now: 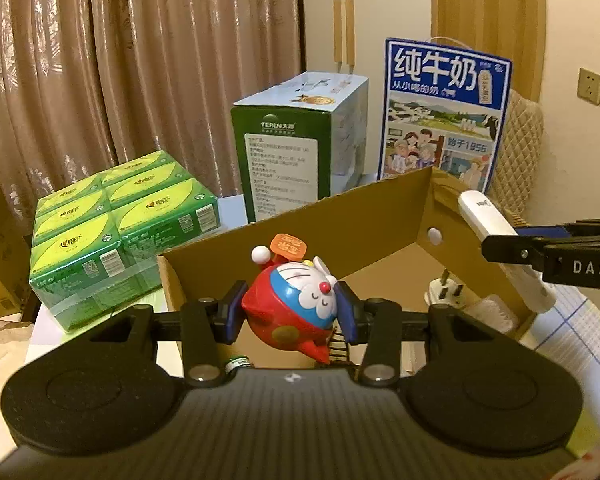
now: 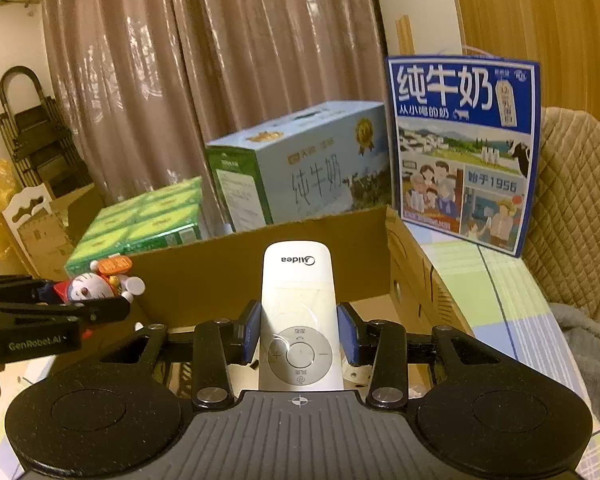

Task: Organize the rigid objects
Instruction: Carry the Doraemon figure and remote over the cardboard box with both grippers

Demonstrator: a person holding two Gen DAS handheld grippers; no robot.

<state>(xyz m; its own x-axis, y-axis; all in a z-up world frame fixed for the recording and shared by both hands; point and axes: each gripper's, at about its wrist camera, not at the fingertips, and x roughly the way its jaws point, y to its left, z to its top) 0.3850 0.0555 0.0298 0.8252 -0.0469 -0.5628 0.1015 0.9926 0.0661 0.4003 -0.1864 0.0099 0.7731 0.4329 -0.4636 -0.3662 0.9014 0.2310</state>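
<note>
You are holding both tools over the cardboard box (image 1: 300, 216) | left tool (image 1: 290, 310) is gripping the Doraemon toy (image 1: 296, 300) | right tool (image 2: 299, 334) is gripping the white remote (image 2: 298, 312) | step: placing | next: lowering inside, then opening the pads.

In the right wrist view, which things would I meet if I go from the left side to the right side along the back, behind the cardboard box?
Green tissue pack → pale blue milk carton → dark blue milk box → quilted beige cushion.
</note>
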